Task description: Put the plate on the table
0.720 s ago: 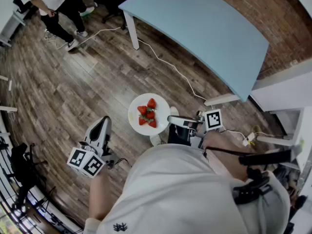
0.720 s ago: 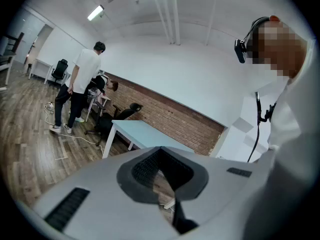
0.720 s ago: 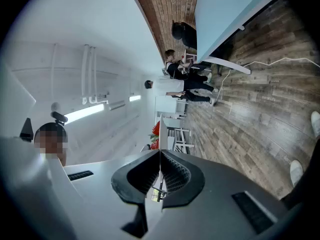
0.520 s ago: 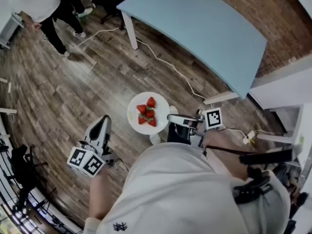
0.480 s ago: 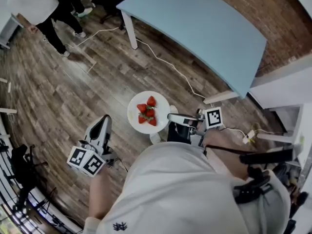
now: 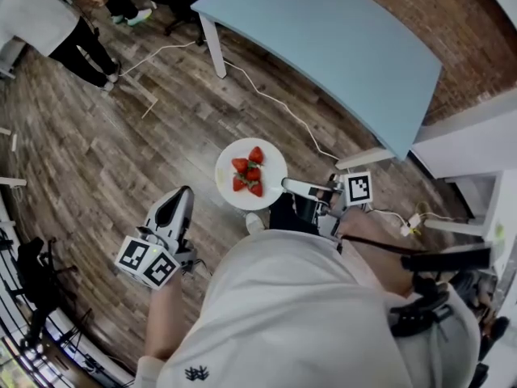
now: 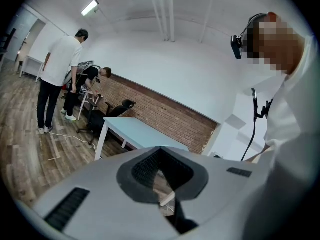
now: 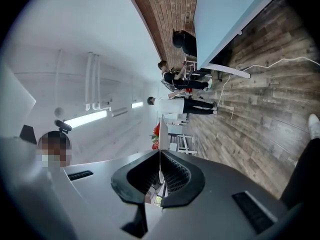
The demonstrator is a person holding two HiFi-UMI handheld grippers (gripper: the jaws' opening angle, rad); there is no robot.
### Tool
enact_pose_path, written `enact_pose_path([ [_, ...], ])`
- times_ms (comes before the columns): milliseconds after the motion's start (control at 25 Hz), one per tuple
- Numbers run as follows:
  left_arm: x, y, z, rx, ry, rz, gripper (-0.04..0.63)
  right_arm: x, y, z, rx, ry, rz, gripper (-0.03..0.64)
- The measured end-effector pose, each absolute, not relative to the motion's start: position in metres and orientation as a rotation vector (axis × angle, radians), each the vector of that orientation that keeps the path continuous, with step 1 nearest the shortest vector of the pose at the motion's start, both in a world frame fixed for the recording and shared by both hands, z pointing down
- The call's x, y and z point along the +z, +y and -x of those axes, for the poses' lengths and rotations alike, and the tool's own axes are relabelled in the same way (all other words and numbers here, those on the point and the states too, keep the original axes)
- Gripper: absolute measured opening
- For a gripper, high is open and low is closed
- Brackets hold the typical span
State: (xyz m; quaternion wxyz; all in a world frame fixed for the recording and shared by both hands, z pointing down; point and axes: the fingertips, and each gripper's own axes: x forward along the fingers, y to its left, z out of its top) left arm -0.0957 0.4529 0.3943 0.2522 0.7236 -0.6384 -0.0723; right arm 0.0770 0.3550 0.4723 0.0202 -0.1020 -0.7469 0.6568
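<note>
A white plate (image 6: 229,191) carrying several strawberries (image 6: 249,176) hangs level above the wooden floor. My right gripper (image 6: 287,186) is shut on its right rim. In the right gripper view the plate (image 8: 161,134) shows edge-on between the pads, with the strawberries (image 8: 156,132) on its left face. The light blue table (image 6: 339,47) stands ahead, apart from the plate. My left gripper (image 6: 179,194) is held lower left of the plate, jaws together and holding nothing. In the left gripper view the table (image 7: 140,134) shows beyond the closed left gripper (image 7: 161,171).
A white cable (image 6: 275,99) runs across the floor under the table's near edge. A person (image 6: 48,23) stands at the upper left. White cabinets (image 6: 468,152) flank the right side. My shoe (image 6: 254,222) is under the plate. An office chair (image 7: 107,115) sits behind the table.
The plate and right gripper have shifted slightly right and toward the table. The left gripper has moved a little right. The person at the upper left has walked further left.
</note>
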Motion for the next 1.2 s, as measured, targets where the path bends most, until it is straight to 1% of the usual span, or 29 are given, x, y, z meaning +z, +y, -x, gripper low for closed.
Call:
enact_pose_path([
  [280,0.39,0.4,0.088,-0.165,-1.702,-1.993,0.0,0.471,0.305,-0.075,2.067,-2.344,0.316,0.017],
  [600,0.382,0.305,0.089,-0.107,-1.667,-2.035,0.0,0.471,0.212,-0.068,2.09,-2.391,0.285,0.015],
  [840,0.367,0.233,0.078,-0.075,-1.65,-2.082,0.001,0.467,0.138,-0.073,2.082,-2.427,0.246,0.015],
  [1200,0.371,0.161,0.074,0.04,-1.578,-2.173,0.001,0.475,0.058,-0.062,2.129,-2.458,0.141,0.015],
])
